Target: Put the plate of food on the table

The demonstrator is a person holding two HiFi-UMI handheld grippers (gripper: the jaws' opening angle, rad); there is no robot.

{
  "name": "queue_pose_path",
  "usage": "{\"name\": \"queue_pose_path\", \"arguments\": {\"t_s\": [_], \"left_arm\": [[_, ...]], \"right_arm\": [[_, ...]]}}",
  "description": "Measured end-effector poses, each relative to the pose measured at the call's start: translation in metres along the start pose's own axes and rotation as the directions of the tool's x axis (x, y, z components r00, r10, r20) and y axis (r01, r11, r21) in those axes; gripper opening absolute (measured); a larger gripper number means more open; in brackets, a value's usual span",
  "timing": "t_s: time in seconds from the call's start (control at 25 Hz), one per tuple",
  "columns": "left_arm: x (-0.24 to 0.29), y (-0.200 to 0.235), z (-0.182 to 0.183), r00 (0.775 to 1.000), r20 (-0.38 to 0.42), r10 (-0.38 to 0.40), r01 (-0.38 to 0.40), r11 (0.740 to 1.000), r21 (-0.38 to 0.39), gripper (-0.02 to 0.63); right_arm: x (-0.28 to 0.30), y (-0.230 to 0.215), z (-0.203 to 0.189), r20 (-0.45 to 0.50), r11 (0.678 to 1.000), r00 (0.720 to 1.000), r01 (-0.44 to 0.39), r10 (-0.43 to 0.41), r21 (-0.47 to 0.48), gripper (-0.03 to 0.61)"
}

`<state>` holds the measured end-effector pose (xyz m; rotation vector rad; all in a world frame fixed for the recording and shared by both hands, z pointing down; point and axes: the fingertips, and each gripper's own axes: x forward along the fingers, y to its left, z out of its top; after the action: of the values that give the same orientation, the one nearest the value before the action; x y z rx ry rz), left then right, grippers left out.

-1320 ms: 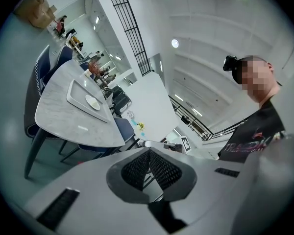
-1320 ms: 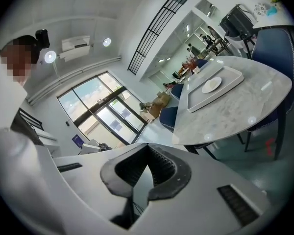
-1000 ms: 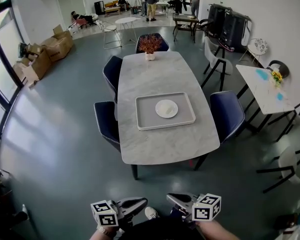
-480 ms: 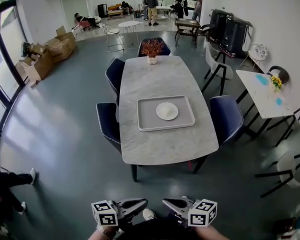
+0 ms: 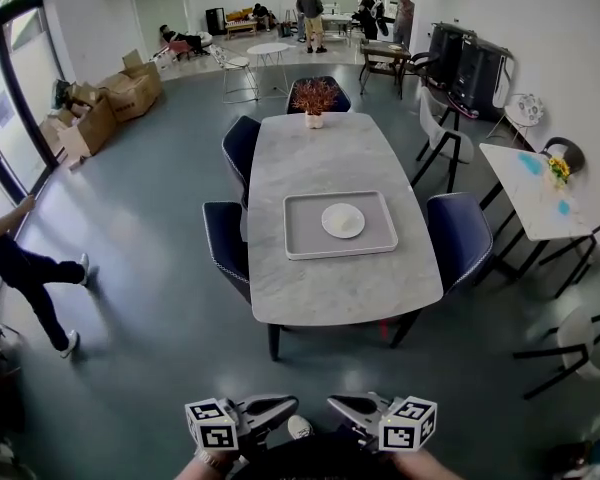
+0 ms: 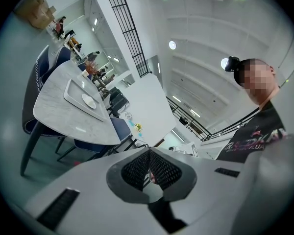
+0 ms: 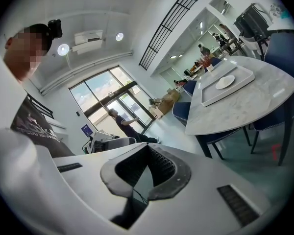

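A white plate (image 5: pixel 342 220) lies in a grey rectangular tray (image 5: pixel 302 240) on the marble dining table (image 5: pixel 330 158), well ahead of me. Both grippers hang low near my body, far short of the table. The left gripper (image 5: pixel 288 403) and the right gripper (image 5: pixel 336 402) point towards each other, both shut with nothing between the jaws. In the left gripper view its jaws (image 6: pixel 149 152) are pressed together, with the tray (image 6: pixel 74 93) and the plate (image 6: pixel 88 101) far off at the upper left. The right gripper view shows its closed jaws (image 7: pixel 147 149), with the tray (image 7: pixel 237 83) and the plate (image 7: pixel 225 82) at the upper right.
Dark blue chairs (image 5: pixel 226 244) (image 5: pixel 463 240) stand round the table, and a vase of dried flowers (image 5: pixel 314 98) sits at its far end. A person (image 5: pixel 25 268) walks at the left. A white side table (image 5: pixel 533 190) stands at the right, and cardboard boxes (image 5: pixel 105 103) lie at the back left.
A person has walked into view at the left edge. The view has shifted a little, so the table sits slightly further right. Both grippers stay shut in the same place.
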<state>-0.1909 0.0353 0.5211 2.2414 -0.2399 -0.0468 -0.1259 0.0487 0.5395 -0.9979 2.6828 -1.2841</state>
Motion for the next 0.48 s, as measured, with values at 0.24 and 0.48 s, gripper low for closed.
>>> {"name": "queue_pose_path", "arguments": {"t_s": [0.24, 0.48], "left_arm": [[-0.007, -0.003, 0.002, 1.0, 0.006, 0.01, -0.01, 1.0, 0.001, 0.006], [-0.012, 0.001, 0.002, 1.0, 0.011, 0.022, -0.022, 1.0, 0.004, 0.008]], "right_arm": [[0.004, 0.007, 0.001, -0.004, 1.0, 1.0, -0.005, 0.005, 0.002, 0.009], [0.006, 0.005, -0.001, -0.008, 1.0, 1.0, 0.007, -0.007, 0.003, 0.009]]}}
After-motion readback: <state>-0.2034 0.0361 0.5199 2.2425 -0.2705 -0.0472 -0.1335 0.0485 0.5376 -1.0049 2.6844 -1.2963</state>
